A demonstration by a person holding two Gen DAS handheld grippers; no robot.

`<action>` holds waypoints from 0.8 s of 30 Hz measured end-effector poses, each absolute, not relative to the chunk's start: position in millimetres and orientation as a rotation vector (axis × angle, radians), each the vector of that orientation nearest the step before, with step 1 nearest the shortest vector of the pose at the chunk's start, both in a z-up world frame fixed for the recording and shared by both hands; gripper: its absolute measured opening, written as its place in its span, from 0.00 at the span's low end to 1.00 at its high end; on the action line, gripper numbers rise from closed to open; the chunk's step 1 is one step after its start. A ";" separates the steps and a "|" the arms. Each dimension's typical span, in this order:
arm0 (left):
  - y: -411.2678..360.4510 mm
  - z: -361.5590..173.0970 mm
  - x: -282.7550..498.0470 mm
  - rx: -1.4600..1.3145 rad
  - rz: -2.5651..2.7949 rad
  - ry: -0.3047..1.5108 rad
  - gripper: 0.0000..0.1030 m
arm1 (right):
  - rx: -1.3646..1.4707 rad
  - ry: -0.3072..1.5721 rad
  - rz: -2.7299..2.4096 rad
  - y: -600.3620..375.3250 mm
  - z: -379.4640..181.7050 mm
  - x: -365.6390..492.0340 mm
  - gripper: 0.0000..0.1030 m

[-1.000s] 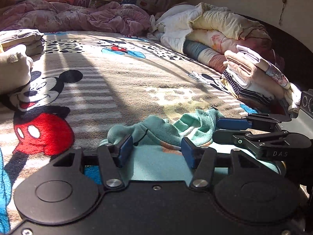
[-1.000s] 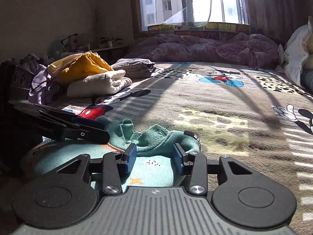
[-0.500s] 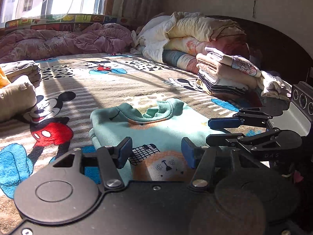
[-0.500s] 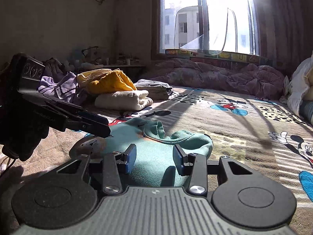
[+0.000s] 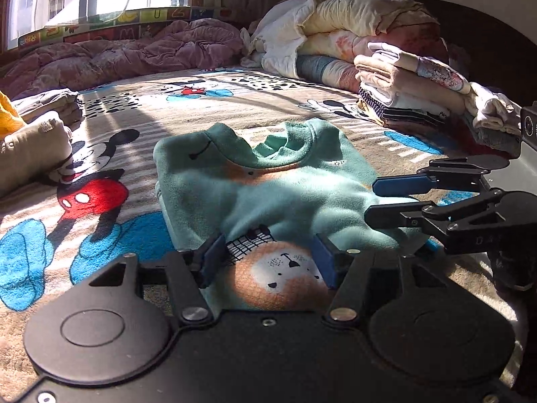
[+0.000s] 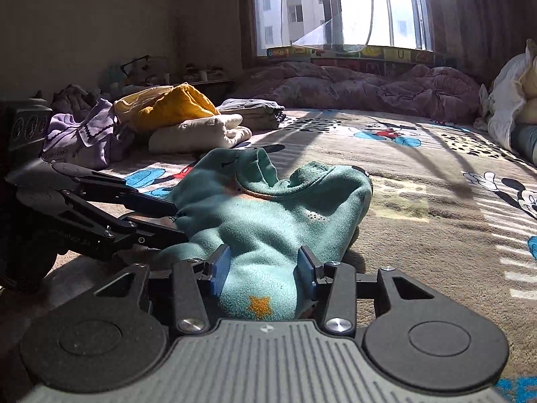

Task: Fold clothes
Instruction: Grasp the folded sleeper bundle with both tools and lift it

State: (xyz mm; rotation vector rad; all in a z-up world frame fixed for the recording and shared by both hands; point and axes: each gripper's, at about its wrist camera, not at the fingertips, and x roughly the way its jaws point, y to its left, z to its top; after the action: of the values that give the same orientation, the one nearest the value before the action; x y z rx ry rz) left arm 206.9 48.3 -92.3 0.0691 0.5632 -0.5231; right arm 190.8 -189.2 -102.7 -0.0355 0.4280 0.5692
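Observation:
A teal child's sweatshirt (image 5: 268, 194) with a lion face print lies on the Mickey Mouse bedspread (image 5: 110, 154), collar away from me. My left gripper (image 5: 268, 262) is open, its blue pads either side of the lion print at the near hem. My right gripper (image 6: 263, 268) is open over the sweatshirt (image 6: 268, 221) near an orange star print. In the left wrist view the right gripper (image 5: 379, 201) reaches in from the right, jaws apart at the garment's edge. In the right wrist view the left gripper (image 6: 176, 218) reaches in from the left.
A stack of folded clothes (image 5: 409, 94) and rolled quilts (image 5: 342, 33) sit at the right. A purple duvet (image 5: 117, 57) lies under the window. Yellow, cream and purple garments (image 6: 181, 117) are piled at the left, with a folded grey pile (image 6: 255, 114) behind.
The sweatshirt was bunched up a second ago; it now lies spread out with the lion print showing. Both grippers have pulled back toward the near hem and stayed open.

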 end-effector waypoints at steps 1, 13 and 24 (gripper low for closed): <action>53.8 -86.5 203.0 0.039 -0.525 0.559 0.57 | -0.024 0.414 0.558 -191.5 -99.9 184.6 0.46; 122.8 -104.7 235.2 -0.688 -0.356 0.646 0.75 | 0.650 0.570 0.442 -252.7 -121.7 224.7 0.82; 82.9 -118.0 261.7 -0.604 -0.337 0.706 0.73 | 0.575 0.655 0.481 -217.0 -136.2 277.2 0.70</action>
State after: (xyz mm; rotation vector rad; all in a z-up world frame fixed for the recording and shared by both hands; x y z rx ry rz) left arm 261.7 82.9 -118.0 -0.6041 0.7058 -0.3371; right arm 277.2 -217.0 -136.2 0.5753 0.6552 0.4815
